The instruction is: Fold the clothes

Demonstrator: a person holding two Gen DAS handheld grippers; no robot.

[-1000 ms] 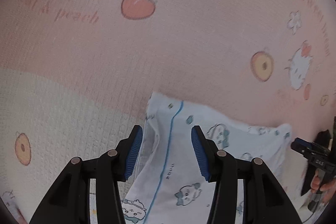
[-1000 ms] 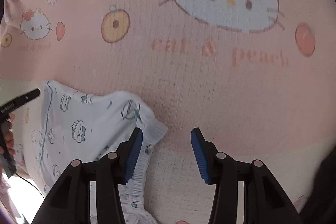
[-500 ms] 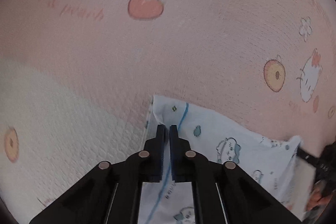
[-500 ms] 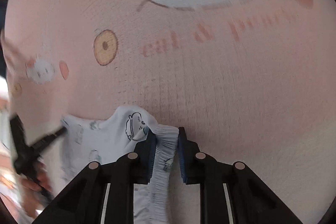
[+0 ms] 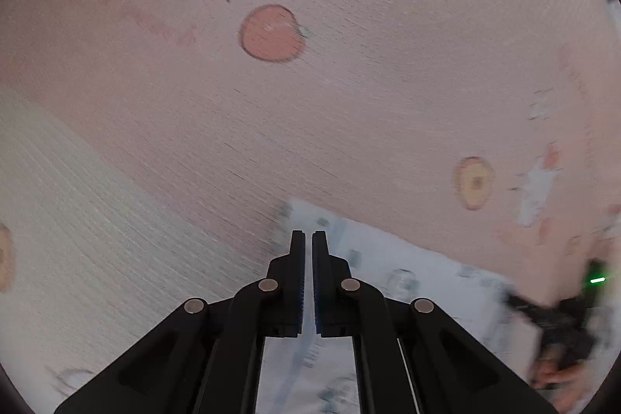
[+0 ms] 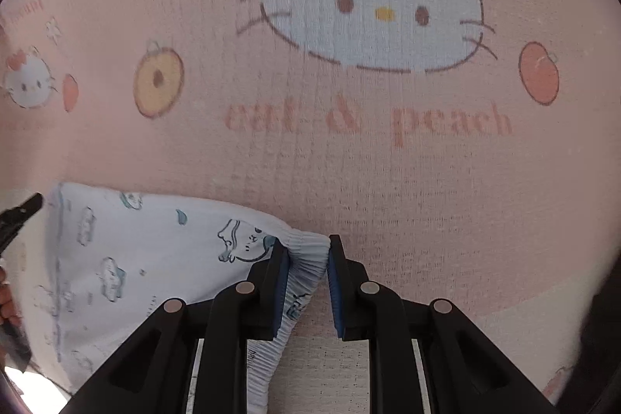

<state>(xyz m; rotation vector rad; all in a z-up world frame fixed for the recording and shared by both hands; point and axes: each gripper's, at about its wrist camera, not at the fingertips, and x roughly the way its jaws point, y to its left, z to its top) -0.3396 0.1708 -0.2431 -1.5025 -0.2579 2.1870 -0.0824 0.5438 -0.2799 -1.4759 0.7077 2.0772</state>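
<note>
Right wrist view gives us the widest thing first: one pink printed mat (image 6: 388, 173) stretching beyond both sets of jaws. On it lies one white garment (image 6: 155, 251) with small blue cartoon prints, spread flat and, by our judgement, not yet folded, so the folding proper is all ahead. Our right gripper (image 6: 308, 258) has its jaws narrow, pinching the gathered elastic edge. Our left gripper (image 5: 308, 258) has its jaws pressed nearly together over the garment's other corner, seemingly clamping it.
</note>
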